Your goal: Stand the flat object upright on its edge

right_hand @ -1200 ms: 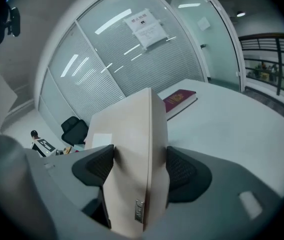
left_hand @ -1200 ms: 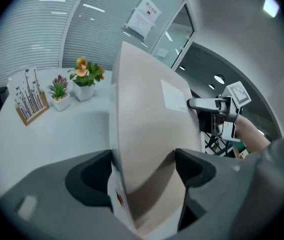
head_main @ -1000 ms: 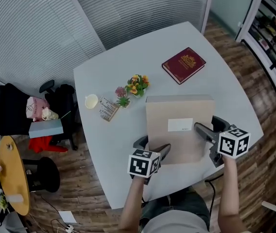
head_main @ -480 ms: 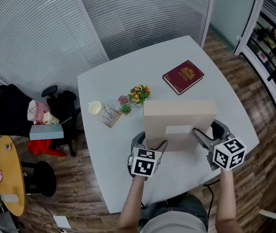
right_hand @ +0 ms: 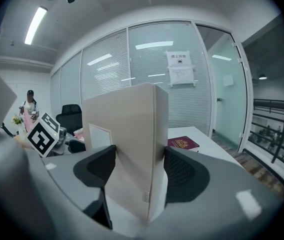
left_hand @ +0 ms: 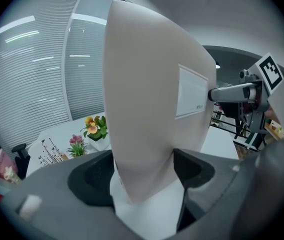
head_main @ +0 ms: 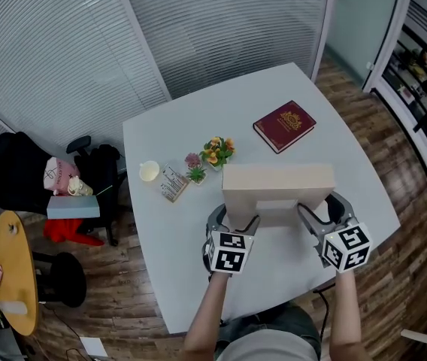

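Observation:
A flat beige box (head_main: 277, 189) with a white label stands nearly upright on its long edge on the white table (head_main: 198, 134), its labelled face toward me. My left gripper (head_main: 236, 224) is shut on the box's lower left corner; in the left gripper view the box (left_hand: 147, 129) fills the gap between the jaws. My right gripper (head_main: 320, 215) is shut on the lower right corner, and the box (right_hand: 132, 149) sits between its dark pads in the right gripper view.
A dark red book (head_main: 284, 125) lies behind the box to the right. Two small flower pots (head_main: 216, 150), a patterned card (head_main: 171, 182) and a small cup (head_main: 149, 171) stand left of the box. An office chair with bags (head_main: 40, 179) is beyond the table's left edge.
The box has been tipped up from lying flat on the table to standing on its near edge. Both grippers kept their hold on its near corners and drew slightly closer to me.

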